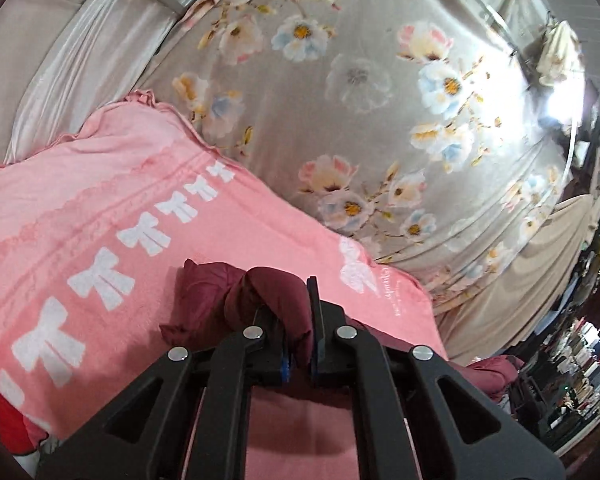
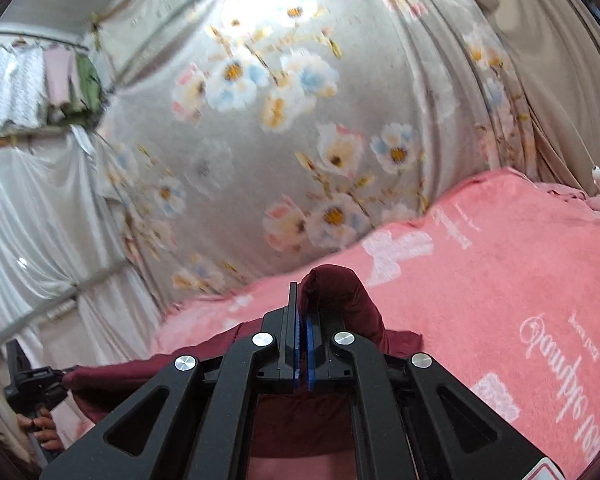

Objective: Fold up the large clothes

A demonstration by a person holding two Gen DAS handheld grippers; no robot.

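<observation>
Left wrist: left gripper and right gripper each clamp one maroon garment; one pink towel beneath.

Ahead of both grippers: pink towel lies flat, open surface, free to pass over. Floral sheet hangs just behind it, blocks the far side. Maroon garment bunched between left gripper fingers; also fills right gripper front. Cluttered shelves off the towel's right end.
</observation>
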